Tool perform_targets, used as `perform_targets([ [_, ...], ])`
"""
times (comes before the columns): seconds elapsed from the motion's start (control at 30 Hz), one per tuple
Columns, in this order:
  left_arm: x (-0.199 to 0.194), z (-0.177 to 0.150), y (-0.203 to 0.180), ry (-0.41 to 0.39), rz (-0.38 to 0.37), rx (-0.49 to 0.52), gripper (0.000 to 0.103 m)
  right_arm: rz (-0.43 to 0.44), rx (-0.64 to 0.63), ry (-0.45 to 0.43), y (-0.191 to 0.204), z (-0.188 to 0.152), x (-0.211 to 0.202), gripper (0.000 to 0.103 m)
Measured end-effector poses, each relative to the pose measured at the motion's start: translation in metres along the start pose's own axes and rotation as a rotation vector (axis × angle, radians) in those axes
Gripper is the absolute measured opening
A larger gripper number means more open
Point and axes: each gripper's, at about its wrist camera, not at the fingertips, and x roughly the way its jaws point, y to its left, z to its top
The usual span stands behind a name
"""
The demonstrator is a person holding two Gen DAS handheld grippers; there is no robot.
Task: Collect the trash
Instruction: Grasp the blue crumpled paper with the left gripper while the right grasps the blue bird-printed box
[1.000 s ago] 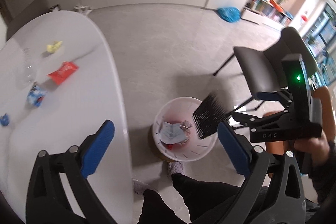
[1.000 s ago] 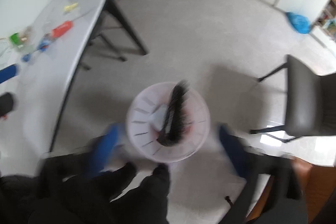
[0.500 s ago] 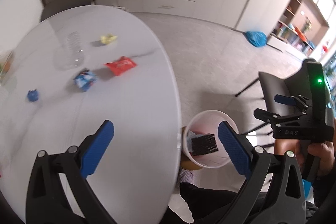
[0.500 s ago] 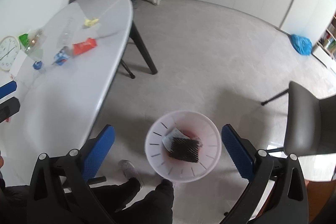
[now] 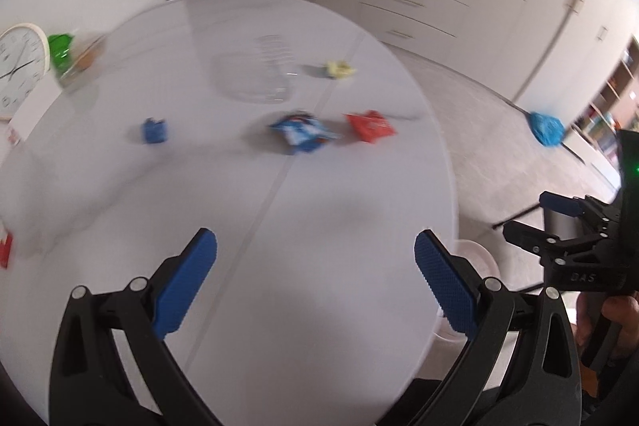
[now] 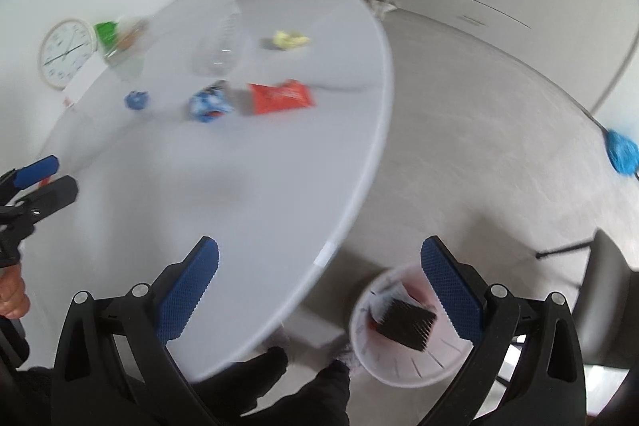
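On the white oval table (image 5: 279, 226) (image 6: 223, 186) lie a red wrapper (image 5: 369, 126) (image 6: 281, 97), a blue-and-white wrapper (image 5: 301, 132) (image 6: 208, 102), a small blue crumpled piece (image 5: 153, 130) (image 6: 136, 100), a yellow crumpled piece (image 5: 339, 68) (image 6: 289, 39) and a clear plastic bottle (image 5: 255, 74) (image 6: 217, 52). A white bin (image 6: 403, 330) on the floor at the table's near edge holds a black mesh piece (image 6: 405, 322) over paper. My left gripper (image 5: 315, 282) is open above the table. My right gripper (image 6: 319, 286) is open over the table edge and bin.
A wall clock (image 5: 20, 62) leans at the table's far left beside a green packet (image 5: 60, 48) and a glass. A dark chair (image 6: 611, 298) stands right of the bin. A blue mop head (image 5: 545, 128) lies on the floor; cabinets line the back wall.
The black mesh piece dropped from my right gripper into the bin. Both grippers have swung up from the bin toward the table, so the tabletop litter fills more of each view.
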Motion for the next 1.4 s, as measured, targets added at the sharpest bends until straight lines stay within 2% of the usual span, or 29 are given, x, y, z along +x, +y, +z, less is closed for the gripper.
perform_targets([
  [0.27, 0.009, 0.011, 0.060, -0.003, 0.075, -0.075, 0.095, 0.071, -0.105, -0.010, 0.064, 0.050, 0.024, 0.101],
  [0.5, 0.041, 0.037, 0.110, 0.016, 0.122, -0.133, 0.095, 0.106, -0.146, 0.005, 0.097, 0.085, 0.050, 0.101],
  [0.77, 0.100, 0.071, 0.155, 0.039, 0.165, -0.186, 0.095, 0.091, -0.169, 0.054, 0.113, 0.116, 0.101, 0.101],
  [1.0, 0.158, 0.093, 0.181, 0.091, 0.216, -0.204, 0.095, 0.064, -0.188, 0.094, 0.117, 0.138, 0.143, 0.101],
  [1.2, 0.187, 0.101, 0.195, 0.119, 0.235, -0.233, 0.095, 0.068, -0.210, 0.112, 0.124, 0.145, 0.163, 0.101],
  [1.4, 0.196, 0.105, 0.200, 0.122, 0.239, -0.246, 0.095, 0.074, -0.236, 0.130, 0.130, 0.147, 0.175, 0.101],
])
